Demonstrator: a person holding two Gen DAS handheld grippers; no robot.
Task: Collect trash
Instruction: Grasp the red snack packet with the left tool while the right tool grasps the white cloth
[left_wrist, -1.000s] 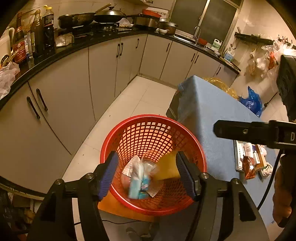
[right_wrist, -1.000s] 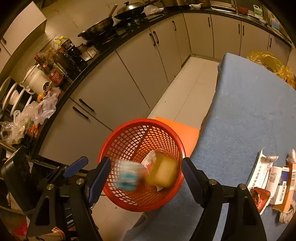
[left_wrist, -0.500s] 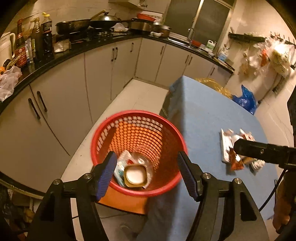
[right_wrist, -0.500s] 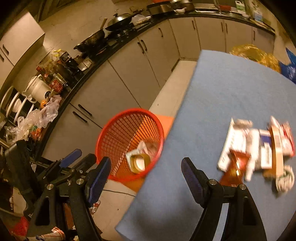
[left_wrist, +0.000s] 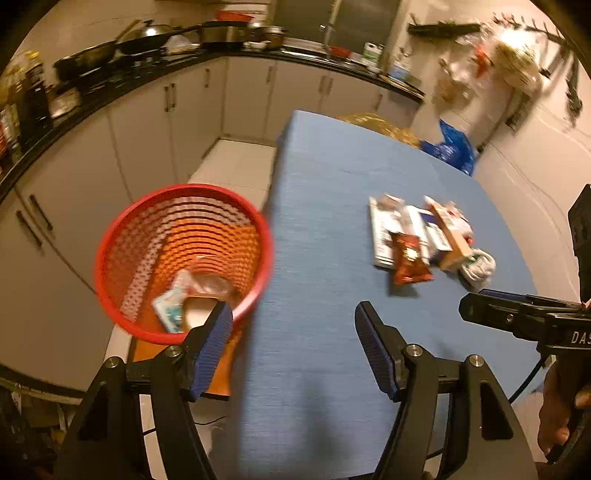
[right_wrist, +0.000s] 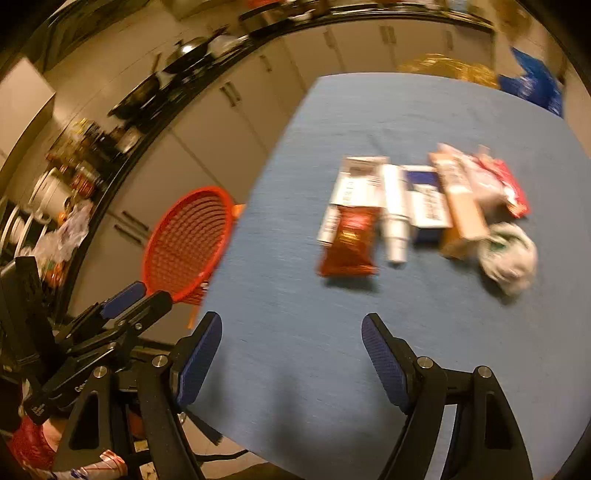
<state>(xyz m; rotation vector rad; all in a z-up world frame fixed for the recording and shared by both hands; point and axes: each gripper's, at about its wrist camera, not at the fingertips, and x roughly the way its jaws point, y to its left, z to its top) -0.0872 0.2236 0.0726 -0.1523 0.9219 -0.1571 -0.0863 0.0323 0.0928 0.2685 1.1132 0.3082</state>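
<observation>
A: Where are the left tongs (left_wrist: 293, 321)?
B: Above the near edge of the blue counter (left_wrist: 325, 229), pointing down at it. Their jaws stand apart with nothing between them, and they have just been spreading wider.

A: And the right tongs (right_wrist: 291, 332)?
B: Also over the blue counter, jaws wide apart and empty. In the left wrist view they come in from the right edge, with a hand (left_wrist: 561, 413) gripping the handle.

A: Where is the trash?
B: Some lies in the red mesh basket (left_wrist: 110, 258), which stands on the floor just beside the counter's left edge: a small light-blue packet (left_wrist: 169, 309), a clear plastic cup (left_wrist: 211, 275) and a pale carton, blurred. The rest sits in a cluster on the counter beyond both tongs: a red snack bag (right_wrist: 349, 242) nearest, touching a white wrapper (right_wrist: 358, 181) behind it, then a white tube (right_wrist: 394, 214), a blue-and-white box (right_wrist: 428, 201), a long tan box (right_wrist: 461, 201), a red packet (right_wrist: 508, 184) and a crumpled white wad (right_wrist: 511, 253) at the right end.

A: Are the tongs touching any of it?
B: No, both sets are well short of the cluster.
</observation>
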